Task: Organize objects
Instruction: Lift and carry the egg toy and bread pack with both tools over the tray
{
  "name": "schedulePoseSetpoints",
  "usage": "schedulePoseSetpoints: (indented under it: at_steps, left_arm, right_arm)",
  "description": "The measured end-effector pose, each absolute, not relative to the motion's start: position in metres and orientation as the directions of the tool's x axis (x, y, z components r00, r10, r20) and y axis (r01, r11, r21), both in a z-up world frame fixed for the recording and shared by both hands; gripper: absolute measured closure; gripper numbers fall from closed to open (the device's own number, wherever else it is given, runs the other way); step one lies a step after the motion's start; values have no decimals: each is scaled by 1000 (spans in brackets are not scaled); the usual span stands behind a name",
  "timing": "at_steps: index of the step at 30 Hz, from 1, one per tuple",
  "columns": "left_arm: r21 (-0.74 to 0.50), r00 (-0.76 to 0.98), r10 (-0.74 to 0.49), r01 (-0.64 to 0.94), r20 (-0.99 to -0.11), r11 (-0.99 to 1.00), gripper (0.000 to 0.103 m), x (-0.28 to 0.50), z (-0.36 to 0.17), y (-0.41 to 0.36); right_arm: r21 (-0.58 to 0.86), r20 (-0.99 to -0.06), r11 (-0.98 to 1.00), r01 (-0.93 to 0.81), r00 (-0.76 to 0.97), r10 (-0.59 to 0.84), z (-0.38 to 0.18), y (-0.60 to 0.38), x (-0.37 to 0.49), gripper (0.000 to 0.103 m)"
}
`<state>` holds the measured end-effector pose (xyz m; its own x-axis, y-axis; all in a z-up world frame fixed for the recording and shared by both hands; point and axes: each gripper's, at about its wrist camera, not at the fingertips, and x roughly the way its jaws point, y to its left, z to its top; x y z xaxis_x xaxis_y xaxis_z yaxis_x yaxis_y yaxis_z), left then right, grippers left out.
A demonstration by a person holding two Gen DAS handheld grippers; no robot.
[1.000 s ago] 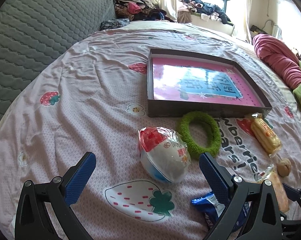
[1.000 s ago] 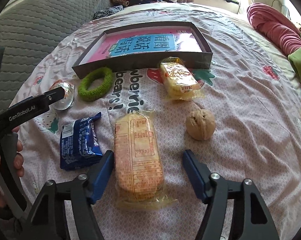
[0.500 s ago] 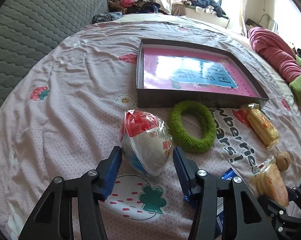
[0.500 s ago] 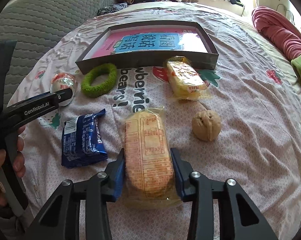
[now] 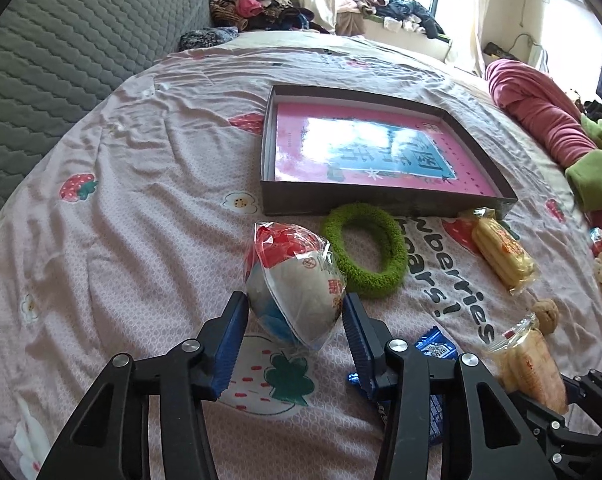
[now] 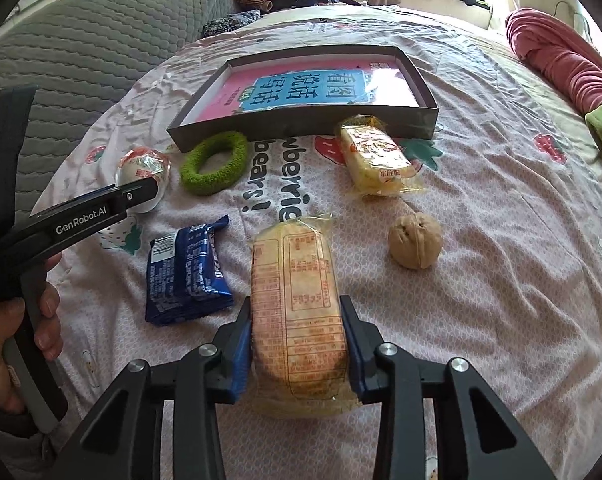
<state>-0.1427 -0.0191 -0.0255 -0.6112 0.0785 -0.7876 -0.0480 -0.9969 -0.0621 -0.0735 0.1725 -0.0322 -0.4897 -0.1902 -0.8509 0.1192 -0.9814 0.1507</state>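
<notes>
Both grippers have just been closing: left gripper (image 5: 295, 326) clamps the wrapped bun (image 5: 295, 288), right gripper (image 6: 297, 344) the cracker packet (image 6: 297, 312); the box (image 6: 301, 122) holds no item yet.

Legible text, placed relative to the box (image 6: 301, 124)

"GenRobot.AI" on left gripper (image 6: 101, 216) arm, left of box; "berries", "bears!" on bedsheet (image 6: 501, 280) before it.

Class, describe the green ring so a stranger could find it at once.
Start at the shallow box on the bedspread. The green ring lies against its near wall, between a round wrapped snack and a yellow packet. It alone is fuzzy, unwrapped and has a hole.
</notes>
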Motion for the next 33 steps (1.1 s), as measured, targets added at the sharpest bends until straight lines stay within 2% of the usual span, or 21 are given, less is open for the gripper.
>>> schedulePoseSetpoints:
  at_steps: [33]
  left_arm:
    - [-22, -694, 76, -87, -716, -996, 53, -80, 59, 7]
  right_arm:
    - [148, -754, -981, 124, -627, -193, 54, 200, -36, 64]
